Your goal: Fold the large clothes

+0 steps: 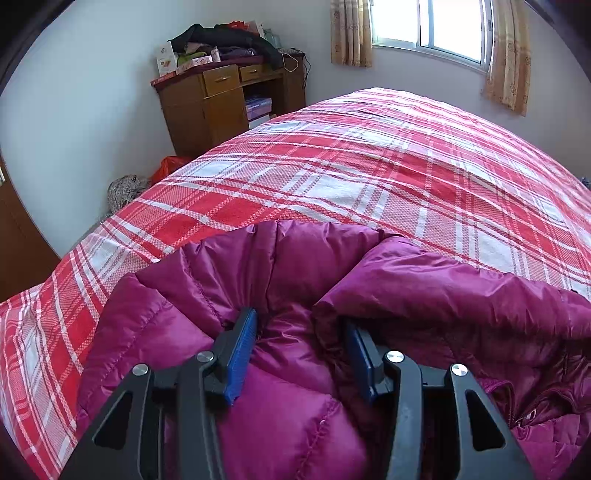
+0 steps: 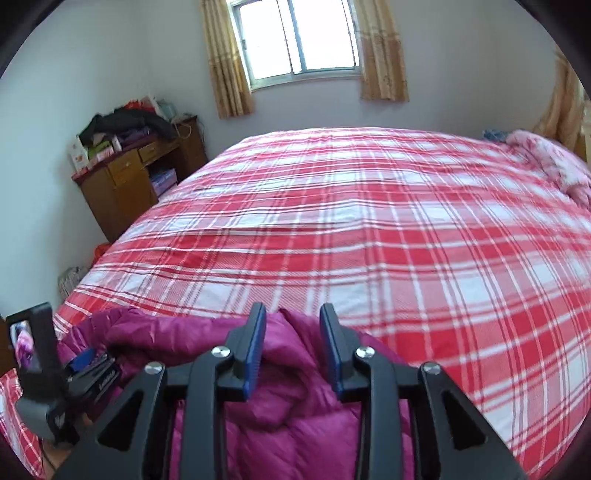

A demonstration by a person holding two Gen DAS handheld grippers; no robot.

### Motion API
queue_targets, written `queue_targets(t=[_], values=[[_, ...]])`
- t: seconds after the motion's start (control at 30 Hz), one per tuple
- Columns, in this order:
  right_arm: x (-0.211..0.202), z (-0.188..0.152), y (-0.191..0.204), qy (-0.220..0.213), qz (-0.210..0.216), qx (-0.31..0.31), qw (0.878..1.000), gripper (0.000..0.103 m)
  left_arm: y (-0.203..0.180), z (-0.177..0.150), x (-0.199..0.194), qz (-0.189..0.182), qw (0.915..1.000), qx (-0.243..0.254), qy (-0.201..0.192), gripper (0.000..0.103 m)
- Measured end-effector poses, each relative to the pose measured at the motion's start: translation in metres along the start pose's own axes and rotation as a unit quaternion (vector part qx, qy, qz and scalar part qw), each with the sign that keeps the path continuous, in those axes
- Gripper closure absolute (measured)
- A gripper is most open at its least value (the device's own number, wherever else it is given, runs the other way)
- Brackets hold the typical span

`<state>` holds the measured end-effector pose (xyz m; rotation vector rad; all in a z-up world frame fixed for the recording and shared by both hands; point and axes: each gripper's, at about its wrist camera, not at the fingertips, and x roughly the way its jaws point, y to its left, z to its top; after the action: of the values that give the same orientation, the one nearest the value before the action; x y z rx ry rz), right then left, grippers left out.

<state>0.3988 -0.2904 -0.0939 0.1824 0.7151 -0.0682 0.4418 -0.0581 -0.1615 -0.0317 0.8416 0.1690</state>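
Magenta quilted down jacket, puffy nylon with stitched channels, lay bunched at the near edge of a bed under a red-and-white plaid bedspread. Left wrist view: left gripper stood about half open, its blue pads sunk into the fabric; a fat roll of jacket filled the gap, the left pad pressed against it and the right pad partly buried under a fold, so the jacket was clamped. Far left, a wooden desk piled with clothes stood against the wall; a curtained window sat on the far wall. Right wrist view: right gripper was narrowly parted above the jacket, its blue pads clear of the cloth, with nothing between them. The jacket lay beneath and just beyond the fingers, at the bed's near left corner. At the near left, the other tool's handle and small screen showed beside the jacket. A pink fluffy blanket lay at the far right.
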Motion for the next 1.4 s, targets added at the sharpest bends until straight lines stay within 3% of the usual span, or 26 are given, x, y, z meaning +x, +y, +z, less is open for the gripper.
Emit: queue_targets(t=[0.03,0.1,0.17,0.3,0.43,0.57,0.67,0.8,0.87,0.93,1.07,1.4], values=[[0.015,0.000,0.005,0.021,0.005,0.011,1.000,0.078,0.001,0.000,0.000,-0.006,1.0000,-0.003,0.000,0.052],[0.037,-0.012,0.009,0.060,0.014,0.028,0.998,0.078,0.003,0.000,-0.004,-0.018,0.9998,0.000,0.000,0.051],[0.056,-0.031,0.012,0.092,-0.004,0.020,0.996,0.079,0.005,-0.001,-0.012,-0.040,0.9991,0.015,0.002,0.051],[0.059,-0.053,0.021,0.056,-0.028,-0.042,0.997,0.081,0.024,-0.002,-0.046,-0.068,0.9976,0.003,-0.008,0.051],[0.059,-0.056,0.026,0.048,-0.045,-0.059,0.996,0.081,0.020,0.025,-0.078,-0.099,0.9941,-0.014,-0.042,0.051],[0.056,-0.056,0.020,0.043,-0.034,-0.049,0.997,0.081,-0.023,0.054,-0.075,-0.094,0.9924,0.042,-0.068,0.051],[0.057,-0.055,0.019,0.041,-0.026,-0.042,0.998,0.081,-0.049,0.054,-0.042,-0.073,0.9939,0.075,-0.034,0.051],[0.056,-0.056,0.016,0.038,-0.015,-0.034,0.999,0.081,-0.039,0.022,-0.001,-0.047,0.9959,0.077,0.005,0.051],[0.056,-0.056,0.014,0.037,-0.007,-0.028,0.999,0.080,-0.032,0.010,0.007,-0.062,0.9955,0.071,0.006,0.049],[0.056,-0.056,0.014,0.038,-0.005,-0.027,0.999,0.080,-0.029,0.010,0.010,-0.069,0.9957,0.062,0.008,0.048],[0.057,-0.056,0.015,0.040,-0.008,-0.030,0.999,0.080,-0.040,0.009,0.012,-0.041,0.9957,0.083,0.003,0.046],[0.059,-0.057,0.020,0.038,-0.026,-0.044,0.998,0.080,-0.040,0.013,0.014,-0.041,0.9962,0.076,0.002,0.042]])
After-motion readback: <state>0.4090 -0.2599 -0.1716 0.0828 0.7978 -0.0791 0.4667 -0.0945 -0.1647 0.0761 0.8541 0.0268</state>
